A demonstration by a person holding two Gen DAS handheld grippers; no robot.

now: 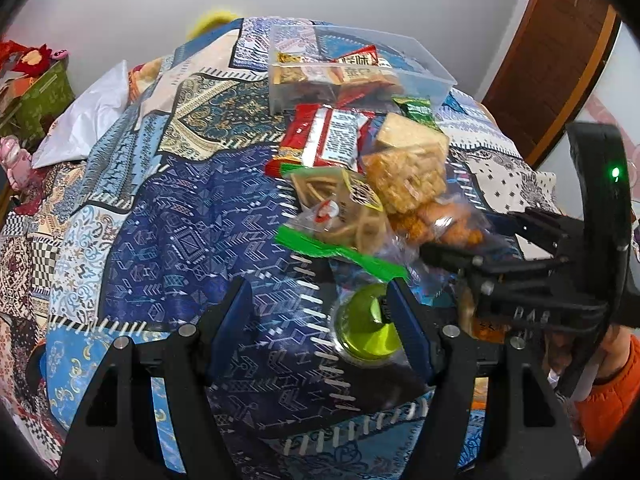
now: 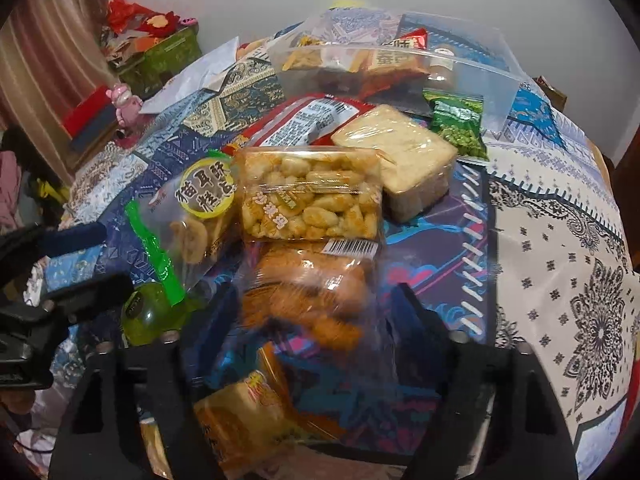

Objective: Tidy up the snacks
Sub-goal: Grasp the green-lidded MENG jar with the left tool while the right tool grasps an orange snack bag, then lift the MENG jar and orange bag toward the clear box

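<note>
A heap of snacks lies on the patchwork cloth [image 1: 180, 240]. My right gripper [image 2: 316, 308] is shut on a clear bag of orange fried snacks [image 2: 308, 292], one pad on each side of it; in the left wrist view the right gripper [image 1: 472, 236] sits at that bag [image 1: 444, 224]. My left gripper [image 1: 318, 320] stands open over the cloth, with a green jelly cup [image 1: 366, 328] against its right finger. Behind are a puffed-rice block [image 2: 312, 196], a pale cake [image 2: 404, 148], a red packet [image 2: 304, 120], green peas [image 2: 460, 128] and a green-sealed bag [image 2: 192, 208].
A clear plastic box [image 1: 424, 76] holding several packets stands at the back of the heap. A yellow-orange packet [image 2: 248, 408] lies under the right gripper. A green box [image 1: 36, 92], a white bag [image 1: 88, 120] and a pink figurine [image 2: 124, 100] sit left. An orange sleeve [image 1: 608, 392] shows at right.
</note>
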